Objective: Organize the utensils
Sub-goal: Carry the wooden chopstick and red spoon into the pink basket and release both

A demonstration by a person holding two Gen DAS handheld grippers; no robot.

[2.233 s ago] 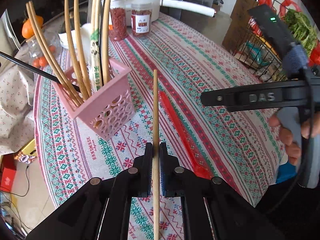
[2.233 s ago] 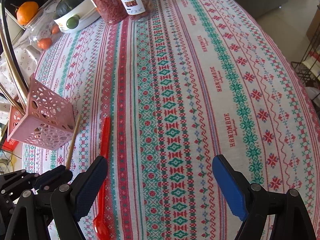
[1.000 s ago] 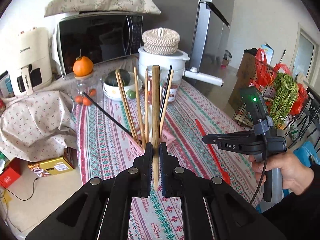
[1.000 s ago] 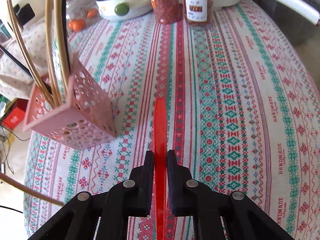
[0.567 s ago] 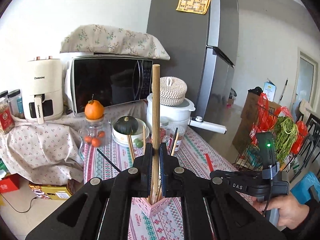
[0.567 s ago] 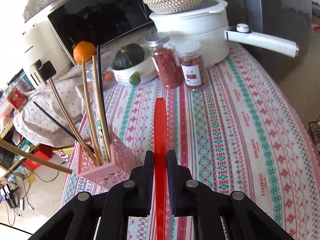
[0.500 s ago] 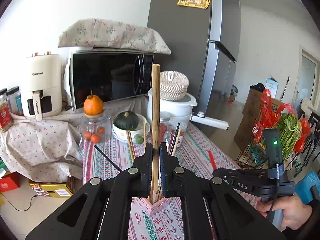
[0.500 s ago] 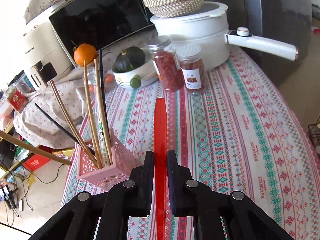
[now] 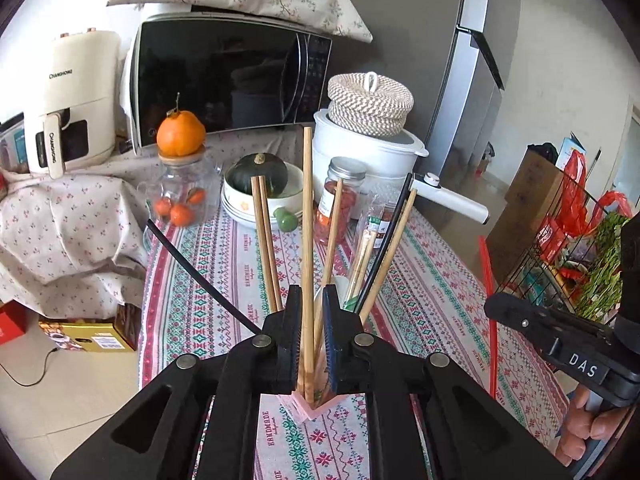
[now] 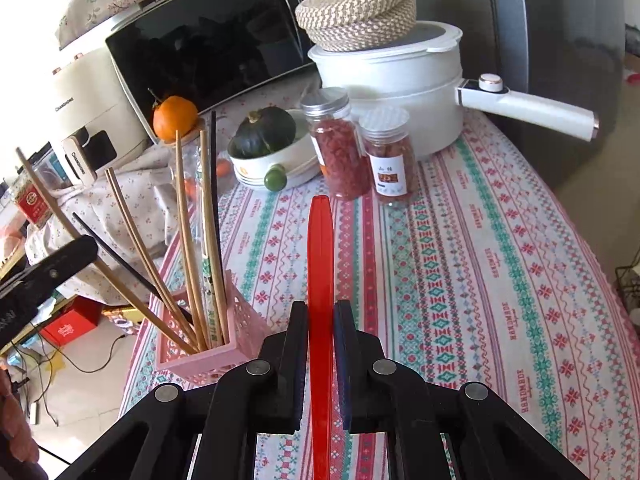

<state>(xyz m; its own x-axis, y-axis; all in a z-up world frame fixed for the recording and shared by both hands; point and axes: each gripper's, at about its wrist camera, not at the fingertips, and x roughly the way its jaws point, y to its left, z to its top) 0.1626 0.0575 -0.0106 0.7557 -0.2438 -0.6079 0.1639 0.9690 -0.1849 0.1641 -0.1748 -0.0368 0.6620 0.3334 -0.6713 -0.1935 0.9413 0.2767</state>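
The left tool (image 9: 307, 334) now lets go a little, and its chopstick (image 9: 307, 216) drops into the pink basket (image 9: 306, 408).

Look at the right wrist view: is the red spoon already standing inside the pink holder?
No. The red spoon is clamped in the right tongs, apart from the pink holder.

Wooden chopstick (image 9: 307, 216) stands upright in the pink holder (image 10: 240, 344); red spoon (image 10: 320, 264) aloft.

We note both wrist views face down the patterned table (image 9: 420, 292) toward the microwave (image 10: 208, 52), from close above. The left view sits directly over the pink holder (image 10: 224, 354); both share holder and white pot (image 9: 372, 152).
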